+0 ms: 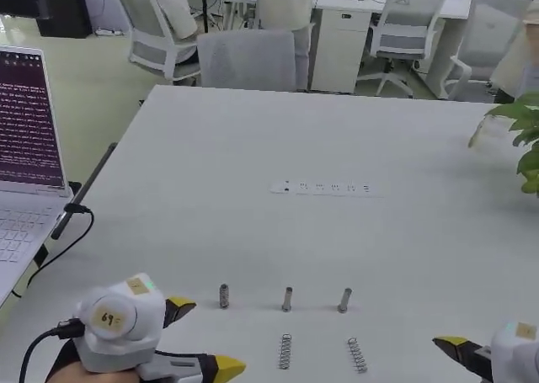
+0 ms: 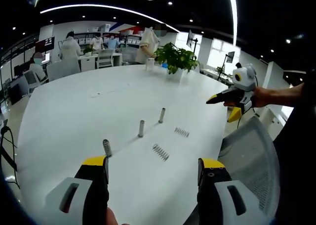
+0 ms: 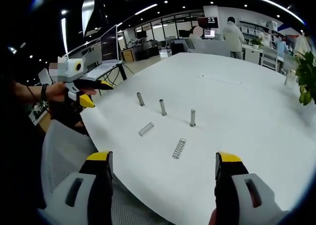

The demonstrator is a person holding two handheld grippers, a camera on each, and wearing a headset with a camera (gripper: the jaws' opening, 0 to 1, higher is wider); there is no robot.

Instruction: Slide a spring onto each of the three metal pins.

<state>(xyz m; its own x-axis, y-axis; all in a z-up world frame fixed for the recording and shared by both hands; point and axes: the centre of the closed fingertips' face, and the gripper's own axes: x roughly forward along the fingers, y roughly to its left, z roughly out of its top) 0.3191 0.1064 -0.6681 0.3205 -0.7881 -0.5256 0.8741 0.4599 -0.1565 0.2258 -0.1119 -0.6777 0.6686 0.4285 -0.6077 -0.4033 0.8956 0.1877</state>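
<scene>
Left pin (image 1: 224, 297) already carrying fitted spring (image 2: 106, 147). Middle pin (image 1: 287, 299) and right pin (image 1: 344, 300) bare, upright, same row, near front edge of white table (image 1: 253, 164). Two loose springs flat just in front of them: middle spring (image 1: 285, 351), right spring (image 1: 357, 354). Left gripper (image 1: 206, 339) jaws spread, nothing held, left of the row. Right gripper (image 3: 164, 158) jaws spread too, empty, at the table's front edge. Likely step: pick up a loose spring. Best pinched lightly across the coils near one end, leaving the other end open; then tipped upright, bore lined over pin top, lowered straight. Risks: spring rolling on smooth top, coil crushed, pin knocked. Tabletop plain, matte white. Open office around: laptop (image 1: 29, 147) left, plant (image 1: 518, 135) right, chairs (image 1: 248, 59) and desks behind, people further back.
</scene>
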